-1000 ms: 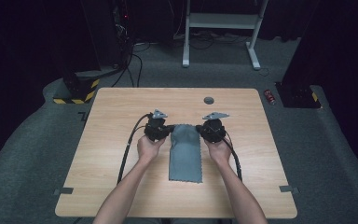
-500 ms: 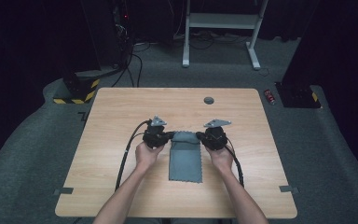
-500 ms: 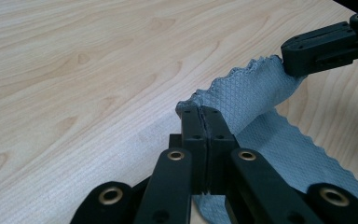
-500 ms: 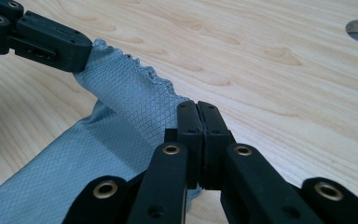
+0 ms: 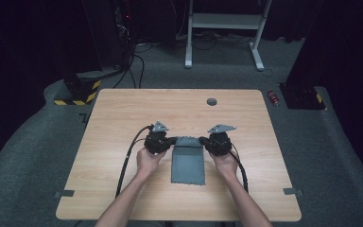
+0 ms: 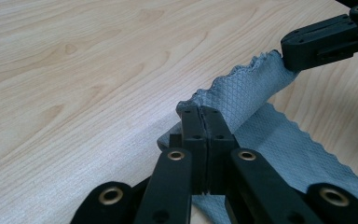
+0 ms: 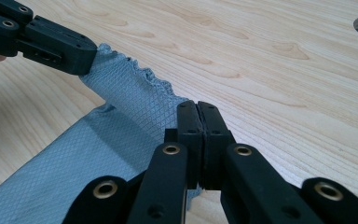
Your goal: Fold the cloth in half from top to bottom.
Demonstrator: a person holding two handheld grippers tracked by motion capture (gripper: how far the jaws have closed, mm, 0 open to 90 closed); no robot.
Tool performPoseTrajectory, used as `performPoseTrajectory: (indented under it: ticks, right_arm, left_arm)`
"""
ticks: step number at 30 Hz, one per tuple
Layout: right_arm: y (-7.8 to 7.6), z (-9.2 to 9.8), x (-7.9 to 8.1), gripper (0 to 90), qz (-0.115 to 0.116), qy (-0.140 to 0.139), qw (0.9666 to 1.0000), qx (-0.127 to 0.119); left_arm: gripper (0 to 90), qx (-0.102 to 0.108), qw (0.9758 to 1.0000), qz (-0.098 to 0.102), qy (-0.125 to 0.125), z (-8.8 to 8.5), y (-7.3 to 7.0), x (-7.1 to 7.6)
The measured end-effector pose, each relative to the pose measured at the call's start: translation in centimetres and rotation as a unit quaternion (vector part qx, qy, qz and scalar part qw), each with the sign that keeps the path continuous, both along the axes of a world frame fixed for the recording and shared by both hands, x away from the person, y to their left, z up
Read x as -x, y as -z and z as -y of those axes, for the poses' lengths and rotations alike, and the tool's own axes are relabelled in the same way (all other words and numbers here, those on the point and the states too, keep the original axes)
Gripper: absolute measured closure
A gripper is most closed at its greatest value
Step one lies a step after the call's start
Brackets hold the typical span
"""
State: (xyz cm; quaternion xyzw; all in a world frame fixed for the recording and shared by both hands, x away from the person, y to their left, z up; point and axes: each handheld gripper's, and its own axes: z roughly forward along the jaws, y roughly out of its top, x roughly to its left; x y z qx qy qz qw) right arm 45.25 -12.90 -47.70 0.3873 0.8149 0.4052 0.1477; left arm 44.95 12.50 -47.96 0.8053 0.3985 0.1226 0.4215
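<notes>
The far edge of the grey microfibre cloth (image 5: 187,160) is being held at its two corners, one pinched in the closed left hand-held gripper (image 5: 169,143) and one in the closed right hand-held gripper (image 5: 203,141), and it is being drawn back toward the person compared with a second ago, so a fold is judged to be under way. The cloth's near part is lying flat on the wooden surface (image 5: 123,118), which is bearing a round grommet hole (image 5: 211,101) farther off. Beyond it, a white desk frame (image 5: 222,21) and a red can (image 5: 274,97) are being seen on the dark carpet.

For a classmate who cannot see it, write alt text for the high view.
Two hands hold a black tool each, the left tool and the right tool, shut on the far corners of a grey-blue textured cloth that lies flat on a light wooden table. Black cables trail back along the forearms.
</notes>
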Motion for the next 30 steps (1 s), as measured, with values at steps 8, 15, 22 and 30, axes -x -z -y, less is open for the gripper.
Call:
performPoseTrajectory:
  ticks: [8, 15, 22, 30]
  right_arm:
    - [-0.1, 0.1, 0.9, 89.0, 0.003, -0.009, 1.0000, -0.003]
    - [0.1, 0.5, 1.5, 89.0, 0.003, -0.014, 0.9999, -0.007]
    - [0.0, 0.6, 2.1, 88.9, 0.005, -0.021, 0.9997, -0.011]
    - [0.2, 0.9, 3.0, 89.0, 0.007, -0.028, 0.9995, -0.014]
  left_arm:
    - [89.5, -0.004, 0.9999, 0.002, 0.009, 0.0, 0.2, 0.9]
    - [89.5, 0.008, 0.9999, 0.005, 0.013, -0.1, 0.2, 1.7]
    - [89.5, 0.006, 0.9998, 0.009, 0.018, -0.1, 0.3, 2.4]
    - [89.5, 0.005, 0.9996, 0.016, 0.024, -0.1, 0.2, 3.2]
